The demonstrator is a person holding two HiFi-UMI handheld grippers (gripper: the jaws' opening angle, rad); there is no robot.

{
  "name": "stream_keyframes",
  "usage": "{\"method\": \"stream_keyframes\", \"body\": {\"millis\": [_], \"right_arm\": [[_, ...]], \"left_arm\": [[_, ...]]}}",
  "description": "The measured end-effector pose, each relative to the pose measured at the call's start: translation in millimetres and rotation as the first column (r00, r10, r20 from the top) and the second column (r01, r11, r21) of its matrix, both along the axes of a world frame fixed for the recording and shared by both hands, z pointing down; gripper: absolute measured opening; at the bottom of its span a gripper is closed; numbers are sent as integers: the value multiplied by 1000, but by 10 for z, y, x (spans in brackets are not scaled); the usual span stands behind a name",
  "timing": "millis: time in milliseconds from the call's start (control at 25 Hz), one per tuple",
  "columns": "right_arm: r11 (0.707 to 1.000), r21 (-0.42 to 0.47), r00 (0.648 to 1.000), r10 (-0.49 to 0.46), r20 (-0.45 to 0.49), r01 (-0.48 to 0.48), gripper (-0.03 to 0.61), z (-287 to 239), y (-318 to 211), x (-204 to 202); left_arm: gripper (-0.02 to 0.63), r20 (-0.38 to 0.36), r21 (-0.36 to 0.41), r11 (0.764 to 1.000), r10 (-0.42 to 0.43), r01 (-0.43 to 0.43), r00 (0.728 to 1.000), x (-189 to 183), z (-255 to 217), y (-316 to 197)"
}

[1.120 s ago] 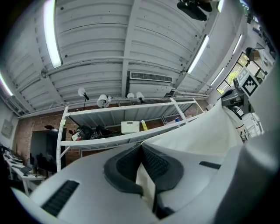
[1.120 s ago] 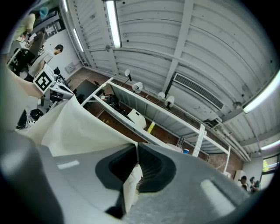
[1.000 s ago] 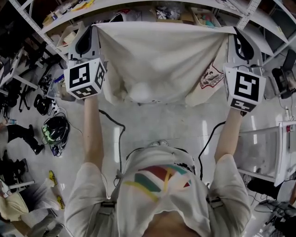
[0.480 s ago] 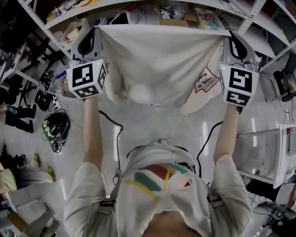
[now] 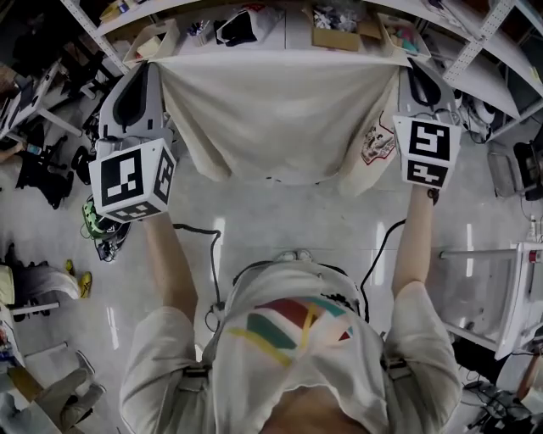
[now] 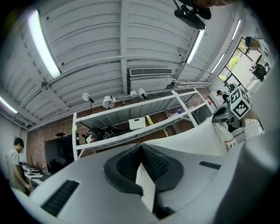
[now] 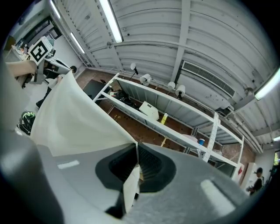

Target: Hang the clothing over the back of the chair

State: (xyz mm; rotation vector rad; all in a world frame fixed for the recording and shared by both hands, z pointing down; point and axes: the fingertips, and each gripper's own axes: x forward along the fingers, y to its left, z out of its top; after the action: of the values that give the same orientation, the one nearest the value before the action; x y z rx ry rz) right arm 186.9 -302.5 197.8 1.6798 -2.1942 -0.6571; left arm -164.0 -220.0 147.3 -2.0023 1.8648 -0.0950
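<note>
A cream garment [image 5: 280, 110] with a red print near its right edge hangs spread out between my two raised grippers. My left gripper [image 5: 157, 66] is shut on its upper left corner, and a fold of the cloth [image 6: 145, 189] shows between the dark pads [image 6: 155, 164]. My right gripper [image 5: 405, 68] is shut on the upper right corner, with cloth [image 7: 131, 186] pinched between its pads [image 7: 151, 164]. From each gripper the sheet [image 7: 74, 118] runs taut to the other one [image 6: 228, 114]. I cannot make out a chair in any view.
A metal shelving rack [image 5: 339, 21] with boxes stands just beyond the garment. Helmets and gear [image 5: 102, 233] lie on the floor at left. Black cables [image 5: 212, 246] trail by my feet. A white frame [image 5: 509, 288] stands at right. Another person [image 6: 17, 162] is far off.
My left gripper has swung out to the left and nearer the camera, pulling the garment wider and flatter. The right gripper has shifted slightly inward. Both grips held.
</note>
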Motion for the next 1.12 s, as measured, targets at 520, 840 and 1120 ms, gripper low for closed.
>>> {"method": "stream_keyframes", "body": {"millis": [520,840,1120], "right_arm": [[998,-58,1000,18,-19,-19,7,265,-101,-11],[990,-119,996,70,-47,-75,7,523,-160,181],[973,-207,993,91,-75,-105,6,900,-264,315]], "left_arm": [[14,-47,-171,985,-36,27,998,-130,858,-320],[14,-64,-225,974,17,-31,998,17,1169,-669],[14,-76,-296,954,35,-56,996,135,1500,-926]]}}
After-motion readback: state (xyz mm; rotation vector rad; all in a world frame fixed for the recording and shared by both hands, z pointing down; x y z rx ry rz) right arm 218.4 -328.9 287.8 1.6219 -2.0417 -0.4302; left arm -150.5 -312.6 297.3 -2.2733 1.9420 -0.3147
